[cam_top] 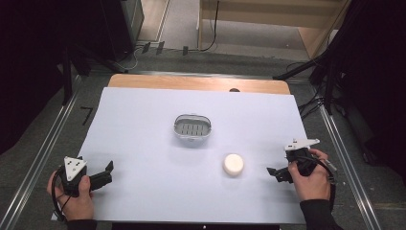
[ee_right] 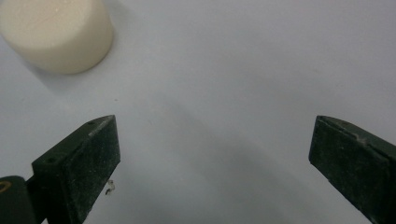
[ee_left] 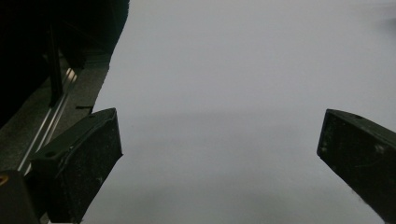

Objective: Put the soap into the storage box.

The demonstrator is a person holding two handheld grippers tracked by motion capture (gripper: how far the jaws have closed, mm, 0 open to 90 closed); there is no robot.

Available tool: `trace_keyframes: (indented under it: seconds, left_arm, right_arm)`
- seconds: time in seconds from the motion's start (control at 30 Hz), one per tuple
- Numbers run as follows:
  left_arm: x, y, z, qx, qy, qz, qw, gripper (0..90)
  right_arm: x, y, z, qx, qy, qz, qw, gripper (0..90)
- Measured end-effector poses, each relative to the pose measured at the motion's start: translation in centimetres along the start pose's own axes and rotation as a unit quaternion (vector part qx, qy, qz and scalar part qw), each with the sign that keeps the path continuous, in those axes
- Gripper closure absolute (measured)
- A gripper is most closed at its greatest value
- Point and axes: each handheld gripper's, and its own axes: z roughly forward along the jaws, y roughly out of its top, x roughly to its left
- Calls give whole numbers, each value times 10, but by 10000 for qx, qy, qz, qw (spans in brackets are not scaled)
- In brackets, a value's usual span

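A cream round puck (cam_top: 233, 164) lies on the white table sheet (cam_top: 139, 120), right of centre. Behind it and a little to the left stands a grey oval dish (cam_top: 192, 129) with a slotted bottom. My right gripper (cam_top: 275, 175) is held low to the right of the puck, pointing left at it, jaws open with nothing between them. In the right gripper view the puck (ee_right: 56, 32) lies beyond the left jaw, apart from the gripper (ee_right: 215, 140). My left gripper (cam_top: 106, 173) rests near the front left corner, open and empty (ee_left: 219, 135) over bare sheet.
A strip of the wooden tabletop (cam_top: 196, 83) shows past the sheet's far edge. Metal rails (cam_top: 43, 153) run along both sides of the table. Dark stands and cables (cam_top: 330, 86) crowd the far right, and dark equipment (cam_top: 115, 28) stands far left.
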Motion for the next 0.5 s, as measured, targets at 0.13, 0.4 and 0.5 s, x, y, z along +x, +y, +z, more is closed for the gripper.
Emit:
trace_keyframes:
  seconds: [0.13, 0.4, 0.5]
  left_arm:
    - [0, 0, 0, -7, -11, -18, 10000, 1]
    - [0, 0, 0, -5, -25, -4, 10000, 1]
    - [0, 0, 0, -7, -21, 0, 10000, 1]
  right_arm:
    - [4, 5, 5, 56, 67, -88, 9999, 17]
    - [12, 15, 13, 140, 198, -189, 9995, 12]
    - [15, 19, 17, 167, 236, -261, 9992, 7]
